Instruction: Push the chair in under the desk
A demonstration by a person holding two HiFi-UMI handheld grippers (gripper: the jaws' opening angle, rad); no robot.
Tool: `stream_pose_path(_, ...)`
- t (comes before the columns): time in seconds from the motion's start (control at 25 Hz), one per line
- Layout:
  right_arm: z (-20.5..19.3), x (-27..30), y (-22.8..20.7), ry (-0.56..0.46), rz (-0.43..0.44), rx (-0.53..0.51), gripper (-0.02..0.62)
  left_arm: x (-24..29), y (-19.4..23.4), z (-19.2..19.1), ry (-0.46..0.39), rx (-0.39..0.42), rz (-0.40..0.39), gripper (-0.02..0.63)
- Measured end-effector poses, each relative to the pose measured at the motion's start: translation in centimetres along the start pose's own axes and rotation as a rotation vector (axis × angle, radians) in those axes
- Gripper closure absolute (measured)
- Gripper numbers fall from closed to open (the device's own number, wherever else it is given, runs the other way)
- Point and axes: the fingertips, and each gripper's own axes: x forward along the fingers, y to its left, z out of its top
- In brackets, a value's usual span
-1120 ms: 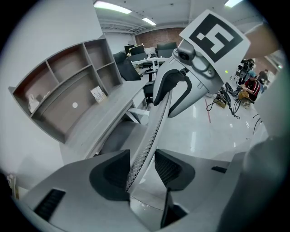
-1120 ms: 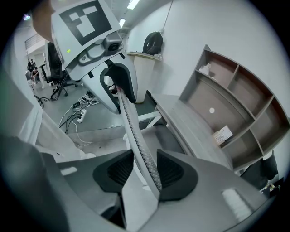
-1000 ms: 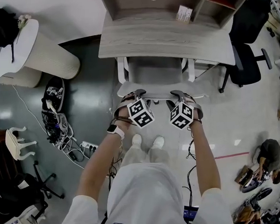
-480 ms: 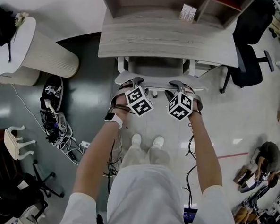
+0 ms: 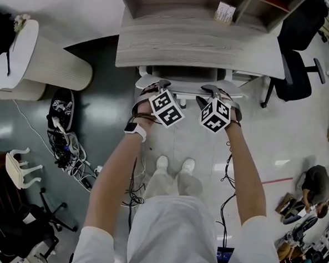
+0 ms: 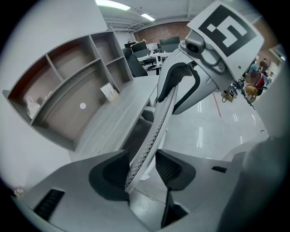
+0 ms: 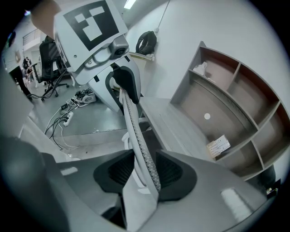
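Glossy pale flooring [image 5: 298,142] is seen around a wood-grain desk [image 5: 192,46] that is topped by a shelf unit [image 5: 201,1]. Most of the chair [image 5: 183,77] is already tucked under the desk's near edge, and only the backrest [image 6: 156,122] end is left showing in front of it. The backrest's top rim is clamped toward one end by the left gripper [image 6: 140,165] and toward the other by the right gripper [image 7: 140,170]. Each pair of jaws is held narrow, with the perforated rim pinched between them. The right jaws have just been drawn in slightly on that rim. The push is judged to be nearly finished. Only a short last stretch is left before the backrest is brought up to the desk edge, and both grips are then to be released.
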Motion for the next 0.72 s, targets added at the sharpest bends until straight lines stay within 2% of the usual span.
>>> stream_pose_path(0.4, 0.8, 1.2, -2.6, 0.006, 0.021, -0.005, 0.437, 1.2, 2.7, 1.1, 0.017, 0.007, -0.007, 0.416)
stream_pose_path(0.72, 0.8, 1.1, -2.3, -0.006, -0.033, -0.029, 0.437, 1.1, 2.4, 0.8, 0.009, 0.015, 0.014, 0.416)
